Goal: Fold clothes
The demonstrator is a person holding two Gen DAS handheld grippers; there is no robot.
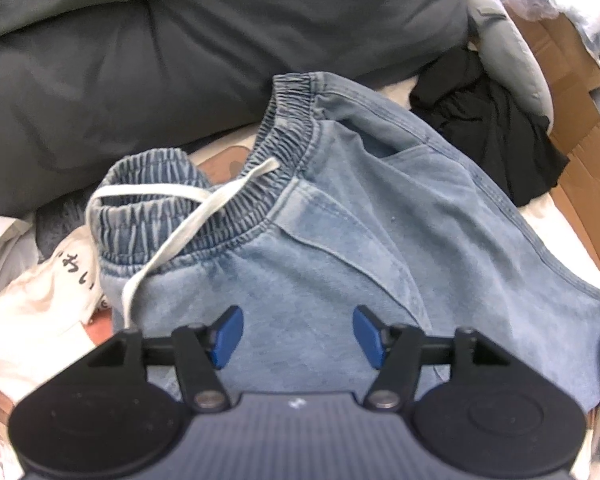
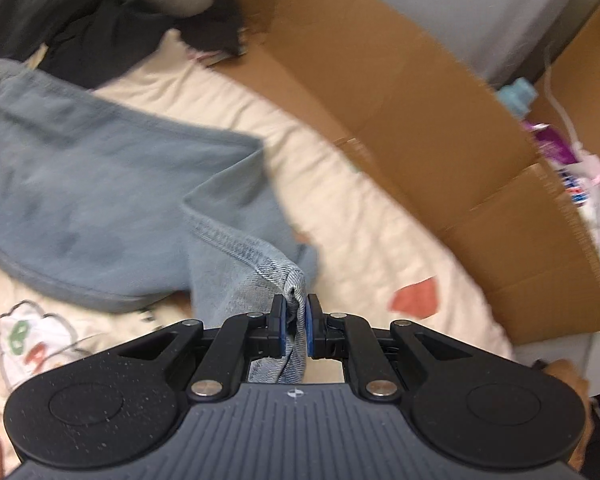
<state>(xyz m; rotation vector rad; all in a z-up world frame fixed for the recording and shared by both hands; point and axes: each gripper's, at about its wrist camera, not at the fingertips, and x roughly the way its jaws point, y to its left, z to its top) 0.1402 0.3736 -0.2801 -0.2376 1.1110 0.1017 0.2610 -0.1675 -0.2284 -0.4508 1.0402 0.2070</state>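
Light blue denim pants [image 1: 340, 232] with an elastic waistband [image 1: 260, 160] and a white drawstring [image 1: 172, 236] lie on a cream bedspread. My left gripper [image 1: 298, 336] is open, its blue pads just above the fabric below the waistband, holding nothing. In the right wrist view the same pants [image 2: 100, 184] spread to the left, and my right gripper [image 2: 296, 320] is shut on the hem of a pant leg [image 2: 276, 276], lifted off the bedspread [image 2: 360, 220].
A dark grey duvet [image 1: 180, 40] lies behind the pants. A black garment [image 1: 488, 128] and a grey cushion [image 1: 512, 52] lie at the right. A flattened cardboard box [image 2: 420, 112] borders the bed. A white printed cloth [image 1: 40, 292] lies at the left.
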